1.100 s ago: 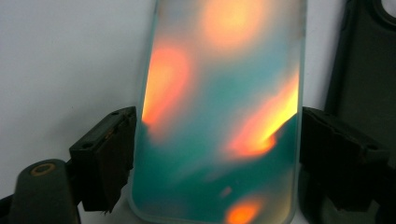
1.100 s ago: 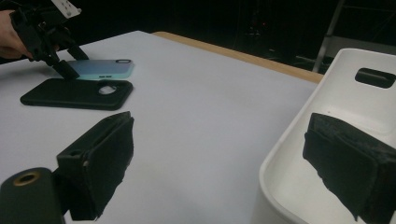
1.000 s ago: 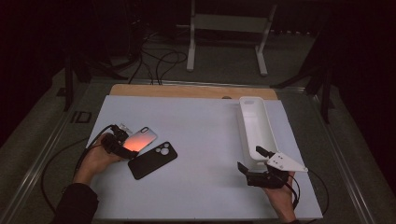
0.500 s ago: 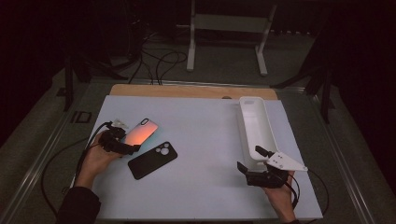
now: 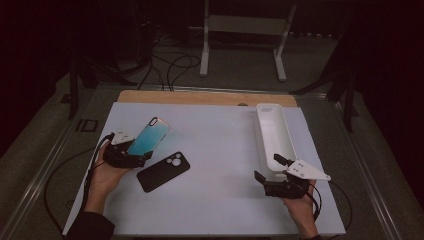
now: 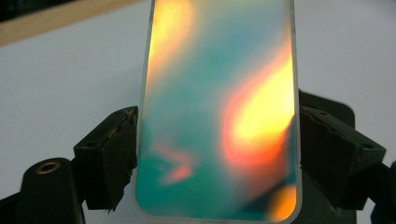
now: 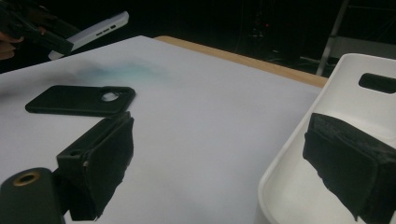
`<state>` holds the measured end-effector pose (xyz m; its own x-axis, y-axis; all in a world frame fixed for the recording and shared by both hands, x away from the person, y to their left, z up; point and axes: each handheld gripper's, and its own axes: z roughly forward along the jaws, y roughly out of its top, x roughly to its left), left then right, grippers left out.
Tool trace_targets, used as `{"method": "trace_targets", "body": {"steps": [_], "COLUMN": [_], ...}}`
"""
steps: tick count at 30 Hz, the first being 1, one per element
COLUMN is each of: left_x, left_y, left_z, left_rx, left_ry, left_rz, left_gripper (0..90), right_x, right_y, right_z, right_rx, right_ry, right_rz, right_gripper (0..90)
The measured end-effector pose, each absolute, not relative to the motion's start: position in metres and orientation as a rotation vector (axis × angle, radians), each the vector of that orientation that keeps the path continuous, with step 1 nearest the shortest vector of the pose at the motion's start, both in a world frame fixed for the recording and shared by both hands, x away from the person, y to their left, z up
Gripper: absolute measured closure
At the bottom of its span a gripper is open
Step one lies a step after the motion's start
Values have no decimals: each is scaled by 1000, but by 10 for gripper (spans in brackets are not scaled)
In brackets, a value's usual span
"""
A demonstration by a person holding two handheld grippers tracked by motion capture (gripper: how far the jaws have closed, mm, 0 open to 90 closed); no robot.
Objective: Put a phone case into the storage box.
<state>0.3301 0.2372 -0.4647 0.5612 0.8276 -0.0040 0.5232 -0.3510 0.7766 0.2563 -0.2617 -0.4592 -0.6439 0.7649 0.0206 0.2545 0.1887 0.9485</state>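
Right gripper (image 5: 266, 169) is resting at the table's (image 5: 220, 210) five o'clock with jaws spread wide, gripping nothing, just beside the white tray's (image 5: 280, 150) near end. Left gripper (image 5: 131, 154) at nine o'clock is clamping the iridescent phone case (image 5: 148, 136), raised and tilted off the surface. Black phone case (image 5: 163, 171) is lying flat just beside it, toward four o'clock.

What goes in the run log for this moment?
left gripper: shut on iridescent phone case, lifted | black phone case: on table | right gripper: open at white tray

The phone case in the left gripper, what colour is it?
Shimmery teal with orange-yellow patches, clearest in the left gripper view.
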Motion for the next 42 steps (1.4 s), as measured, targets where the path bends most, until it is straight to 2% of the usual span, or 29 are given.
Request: {"method": "trace_targets", "body": {"steps": [9,14,29,42], "left_x": [311,305,295,290], "left_y": [228,225,203,171], "left_z": [-460,-453,-441,-439], "left_rx": [1972,1910,1926,1956], "left_ry": [1000,943,852,781], "left_rz": [599,591,622,594], "left_gripper": [171,171,170,170], "right_x": [269,278,298,313], "right_y": [-261,-258,-240,-200], "right_z": [-452,-448,-426,-414], "right_rx": [954,945,889,837], "right_ry": [2050,2081,2153,2232], "right_rz": [1505,1517,1559,1587], "right_gripper": [86,86,86,86]}}
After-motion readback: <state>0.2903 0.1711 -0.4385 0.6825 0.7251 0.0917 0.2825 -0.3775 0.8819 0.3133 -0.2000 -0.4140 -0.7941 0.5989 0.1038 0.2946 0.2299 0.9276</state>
